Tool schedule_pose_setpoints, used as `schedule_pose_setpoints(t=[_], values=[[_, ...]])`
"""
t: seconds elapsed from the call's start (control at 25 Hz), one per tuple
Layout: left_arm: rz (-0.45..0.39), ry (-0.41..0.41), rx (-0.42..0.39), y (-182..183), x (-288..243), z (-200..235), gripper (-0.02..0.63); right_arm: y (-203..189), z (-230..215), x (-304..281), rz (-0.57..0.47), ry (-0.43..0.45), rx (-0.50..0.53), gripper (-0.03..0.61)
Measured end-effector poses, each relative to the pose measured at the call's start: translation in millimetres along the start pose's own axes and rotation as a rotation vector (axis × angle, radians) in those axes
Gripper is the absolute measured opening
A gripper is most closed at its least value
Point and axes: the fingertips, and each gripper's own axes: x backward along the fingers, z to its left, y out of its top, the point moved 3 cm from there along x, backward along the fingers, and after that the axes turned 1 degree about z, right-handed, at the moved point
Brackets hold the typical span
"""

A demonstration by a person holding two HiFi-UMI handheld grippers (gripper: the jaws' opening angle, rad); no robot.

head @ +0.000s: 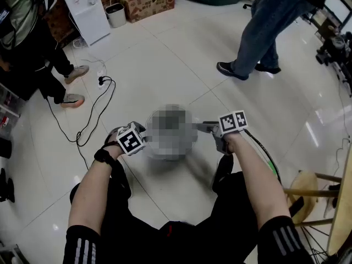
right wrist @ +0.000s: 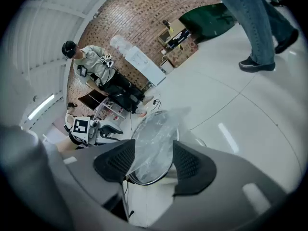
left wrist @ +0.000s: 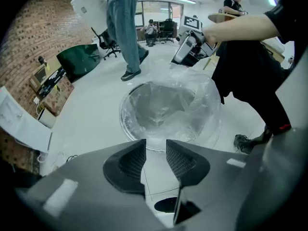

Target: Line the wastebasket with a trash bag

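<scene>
Left gripper (left wrist: 156, 147): jaws narrow, with a slim gap. Only floor (head: 181, 65) shows through it, so nothing is held.

Right gripper (right wrist: 154, 146): jaws wide. A loose peak of bag (right wrist: 156, 138) film stands between the pads, not pinched. Contact with either pad cannot be told.

Bin (left wrist: 122, 117): upright on the white tile floor, between the two grippers and just ahead of the person's knees. The clear bag hangs inside it. The film is crumpled and puffs above the rim on the right gripper's side.

Stool (head: 308, 194): wooden, at the person's right.

Cable (head: 91, 114): black, loops over the floor left of the bin, apart from it.

Farther off: a walker (head: 264, 32) in jeans, top right; a seated person (right wrist: 103, 71) by the brick wall (right wrist: 139, 18); a white dispenser (head: 85, 7); a box (head: 148, 4).
</scene>
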Motion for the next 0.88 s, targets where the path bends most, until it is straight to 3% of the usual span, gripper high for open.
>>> schedule_pose_setpoints(t=[0.08, 0.2, 0.24, 0.48, 0.88], values=[[0.001, -0.007, -0.024, 0.8, 1.6, 0.9, 0.124, -0.5, -2.6, -3.1, 0.017, -0.005, 0.027, 0.221], [0.009, -0.016, -0.021, -5.7, 1.6, 6.7, 0.124, 3.0, -1.4, -2.0, 0.013, 0.018, 0.069, 0.033], [0.010, -0.018, -0.019, -8.0, 1.0, 8.9, 0.124, 2.9, 2.1, -1.5, 0.020, 0.040, 0.076, 0.009], [0.064, -0.061, -0.004, -27.5, -8.5, 1.3, 0.131, -18.5, 26.1, 5.1, 0.143, 0.122, 0.138, 0.008], [0.141, -0.110, -0.014, -50.6, -33.8, -19.6, 0.150, -84.9, -24.5, -1.7, 0.380, -0.013, 0.165, 0.008]])
